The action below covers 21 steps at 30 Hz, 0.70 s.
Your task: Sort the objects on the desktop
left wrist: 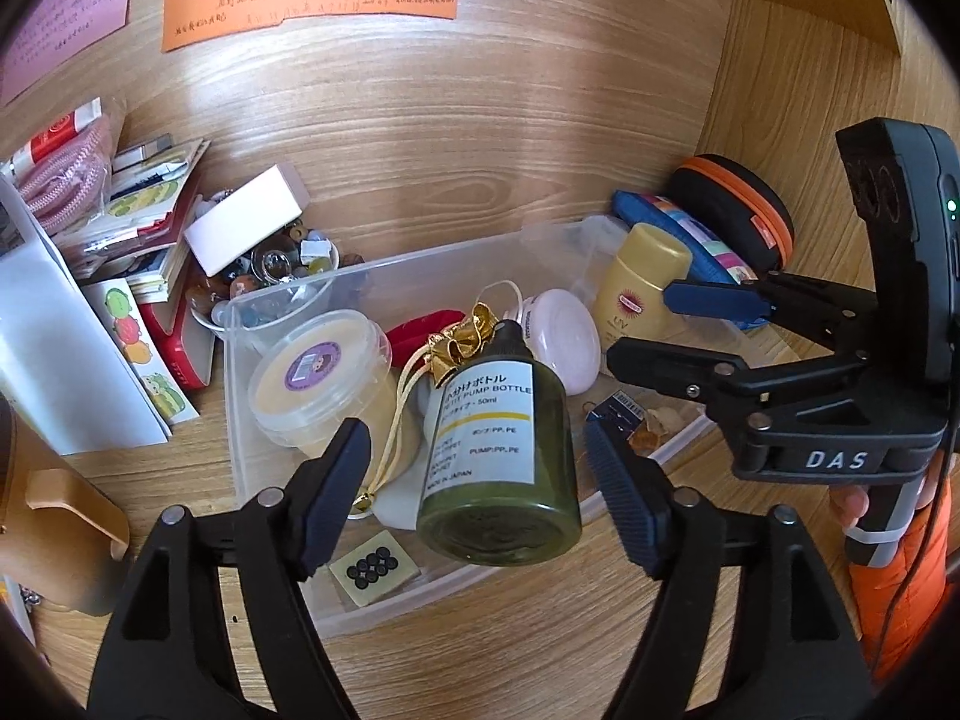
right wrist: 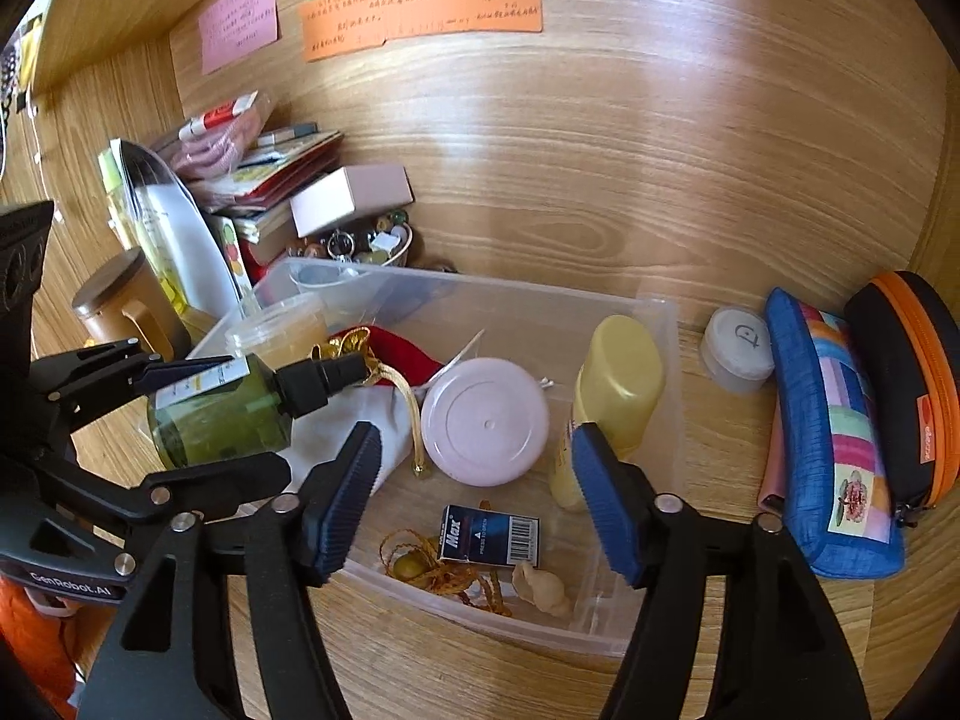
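A green pump bottle (left wrist: 498, 456) with a white label lies tilted between my left gripper's (left wrist: 480, 480) wide-open fingers, over the clear plastic bin (left wrist: 288, 300); neither pad touches it. In the right wrist view the bottle (right wrist: 228, 414) is beside the left gripper (right wrist: 180, 414) at the bin's left end. My right gripper (right wrist: 474, 498) is open and empty above the bin's (right wrist: 660, 312) middle, and it shows in the left wrist view (left wrist: 660, 327). The bin holds a pink round tin (right wrist: 485, 420), a yellow UV bottle (right wrist: 612, 396), a lidded tub (left wrist: 321, 372), a small blue box (right wrist: 489, 540) and a gold cord.
A blue pencil pouch (right wrist: 834, 432), an orange-rimmed black case (right wrist: 912, 372) and a small white jar (right wrist: 738, 348) lie right of the bin. Books, a white box (right wrist: 354, 198) and a bowl of beads pile at the back left. A brown mug (right wrist: 129, 306) stands left.
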Tool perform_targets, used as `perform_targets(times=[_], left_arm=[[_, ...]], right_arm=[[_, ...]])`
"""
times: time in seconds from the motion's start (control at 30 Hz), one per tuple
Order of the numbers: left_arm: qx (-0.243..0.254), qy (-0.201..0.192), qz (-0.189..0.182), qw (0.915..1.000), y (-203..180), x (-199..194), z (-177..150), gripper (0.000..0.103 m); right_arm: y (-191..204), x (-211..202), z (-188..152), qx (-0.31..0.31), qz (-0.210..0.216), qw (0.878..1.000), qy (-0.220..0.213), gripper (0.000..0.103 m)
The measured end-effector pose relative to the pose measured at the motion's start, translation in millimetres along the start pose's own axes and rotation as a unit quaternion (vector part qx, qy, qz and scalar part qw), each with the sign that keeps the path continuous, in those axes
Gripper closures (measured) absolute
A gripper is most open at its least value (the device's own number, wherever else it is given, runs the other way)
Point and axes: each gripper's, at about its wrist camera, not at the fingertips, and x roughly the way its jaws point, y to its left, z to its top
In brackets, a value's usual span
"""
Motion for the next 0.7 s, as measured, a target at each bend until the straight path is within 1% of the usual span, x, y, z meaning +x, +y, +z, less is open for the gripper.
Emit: perform_targets(times=[0.03, 0.13, 0.3, 0.33, 0.4, 0.53, 0.7], left_arm=[[0.000, -0.001, 0.000, 1.0000, 0.0, -0.7, 0.1, 0.029], [-0.004, -0.003, 0.002, 1.0000, 0.8, -2.6, 1.2, 0.027], [-0.006, -0.012, 0.009, 0.9999, 0.9, -12.8, 3.2, 0.021], [-0.005, -0.015, 0.011, 0.9998, 0.2, -15.9, 3.3, 0.020], [-0.002, -0.023, 0.017, 0.9996, -2.5, -23.2, 3.0, 0.015], [0.006, -0.033, 0.031, 0.9990, -8.2, -35.4, 0.2, 0.013], [0.001, -0.037, 0.036, 0.9986, -11.1, -47.8, -6.5, 0.012]], right_arm=[[-1.2, -1.0, 0.6, 0.003, 0.004, 1.000, 0.000, 0.037], [-5.3, -3.4, 1.5, 0.013, 0.006, 1.000, -0.003, 0.036], [-7.9, -13.8, 5.0, 0.022, 0.003, 1.000, -0.012, 0.036], [-7.4, -17.0, 5.9, 0.023, 0.002, 1.000, -0.015, 0.035], [-5.5, -24.4, 7.3, 0.022, -0.003, 0.999, -0.023, 0.032], [-0.2, -36.7, 7.0, 0.019, -0.007, 0.999, -0.033, 0.030], [6.5, -50.1, 1.2, 0.014, -0.013, 0.999, -0.038, 0.029]])
